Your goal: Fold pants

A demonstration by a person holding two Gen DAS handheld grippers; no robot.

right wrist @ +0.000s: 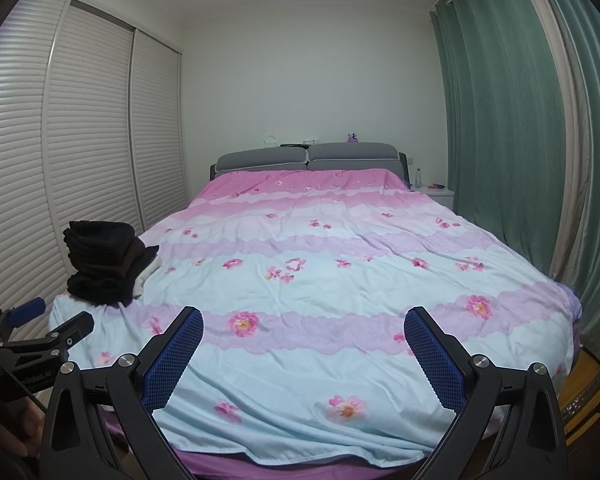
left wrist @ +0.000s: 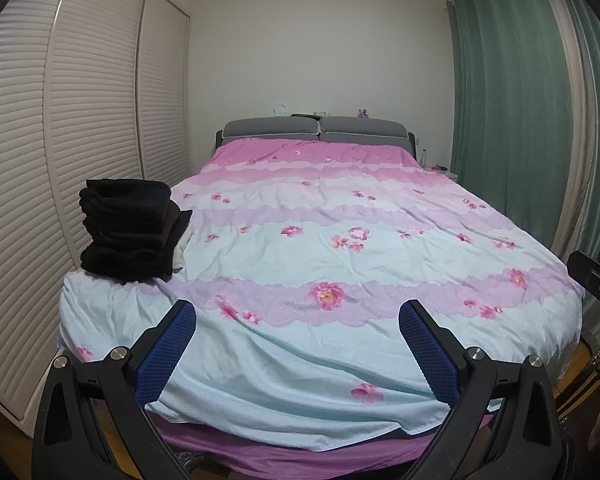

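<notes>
Both grippers hang above the near end of the bed point(left wrist: 380, 240), and each one holds nothing. The left gripper point(left wrist: 296, 344) has its two blue pads point(left wrist: 168, 352) spread wide apart, with only the flowered bedcover point(right wrist: 340, 288) visible between them. The right gripper point(right wrist: 302, 348) stands in the same way, jaws wide and empty.

The pants point(left wrist: 132, 228) lie as a pile of dark folded cloth on the near left corner of the bed, close to the white louvred wardrobe doors point(left wrist: 80, 120). A bit of pale cloth point(left wrist: 182, 248) shows at the right side of the pile, near its bottom. In the left wrist view the pile is ahead and to the left of the left finger, well apart from it. In the right wrist view the same pile point(right wrist: 108, 264) is also ahead and to the left, beyond the left gripper point(right wrist: 40, 320), which shows at the left edge there.

The right gripper point(left wrist: 596, 280) appears at the right edge of the left wrist view, over the right side of the bed. At the far end is a grey headboard point(right wrist: 308, 156), and green curtains point(right wrist: 508, 120) hang on the right.
</notes>
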